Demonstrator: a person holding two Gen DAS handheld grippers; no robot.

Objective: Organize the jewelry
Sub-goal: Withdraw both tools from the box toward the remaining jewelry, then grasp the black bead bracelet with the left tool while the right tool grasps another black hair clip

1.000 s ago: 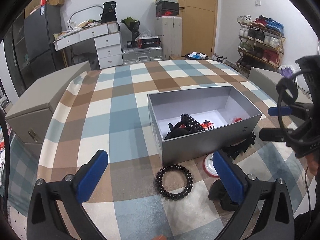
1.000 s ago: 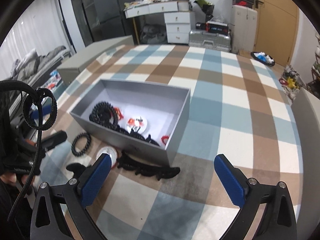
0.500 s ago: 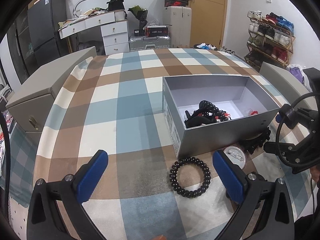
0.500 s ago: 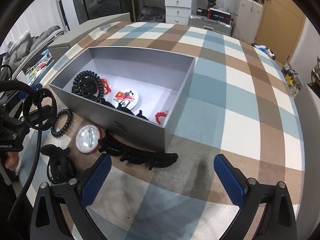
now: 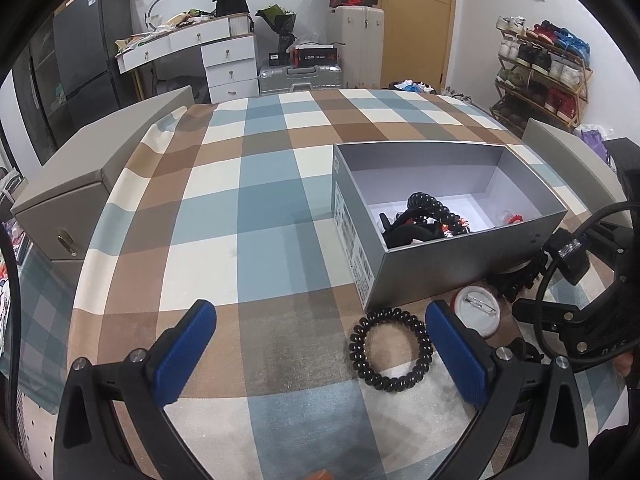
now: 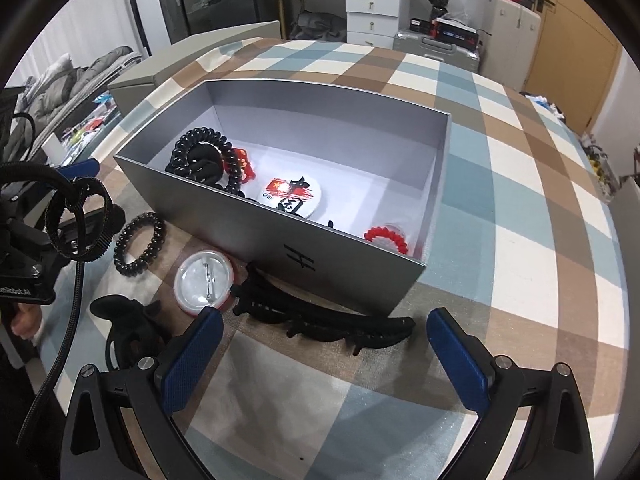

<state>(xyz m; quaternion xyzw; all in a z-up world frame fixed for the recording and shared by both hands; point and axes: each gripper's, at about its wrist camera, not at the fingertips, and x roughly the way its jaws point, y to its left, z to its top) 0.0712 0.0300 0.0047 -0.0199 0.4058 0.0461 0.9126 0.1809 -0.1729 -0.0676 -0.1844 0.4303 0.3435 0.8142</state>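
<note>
Surface: a table under a checked cloth [image 5: 264, 208] of blue, brown and cream squares, flat and mostly bare on its left half. On it, one open grey box [image 6: 256, 216], its long wall facing me; inside lie a black coiled hair tie [image 6: 200, 148], a red beaded bracelet [image 6: 386, 236] in the right corner, a printed round badge [image 6: 294, 194] and some dark items I cannot make out. Outside the box, against its near wall: a black bead bracelet [image 5: 391, 349] lying flat on the cloth, a round pin badge [image 6: 205, 282] face down just beside it, a long black hair clip [image 6: 320, 316] along the foot of the box, and another black clip [image 6: 128, 316] nearer me. My left claw [image 5: 320, 354] hangs above the cloth with its blue pads wide apart and nothing between them, the bead bracelet just inside the right pad. My right claw [image 6: 324, 354] is likewise spread and empty, over the long hair clip. Room: a white desk with drawers [image 5: 224, 56] cluttered on top, a dark fridge [image 5: 86, 40], a silver case [image 5: 300, 76], a wooden door [image 5: 416, 20], a shoe rack [image 5: 540, 68], and grey benches [image 5: 100, 176] flanking the table.
</note>
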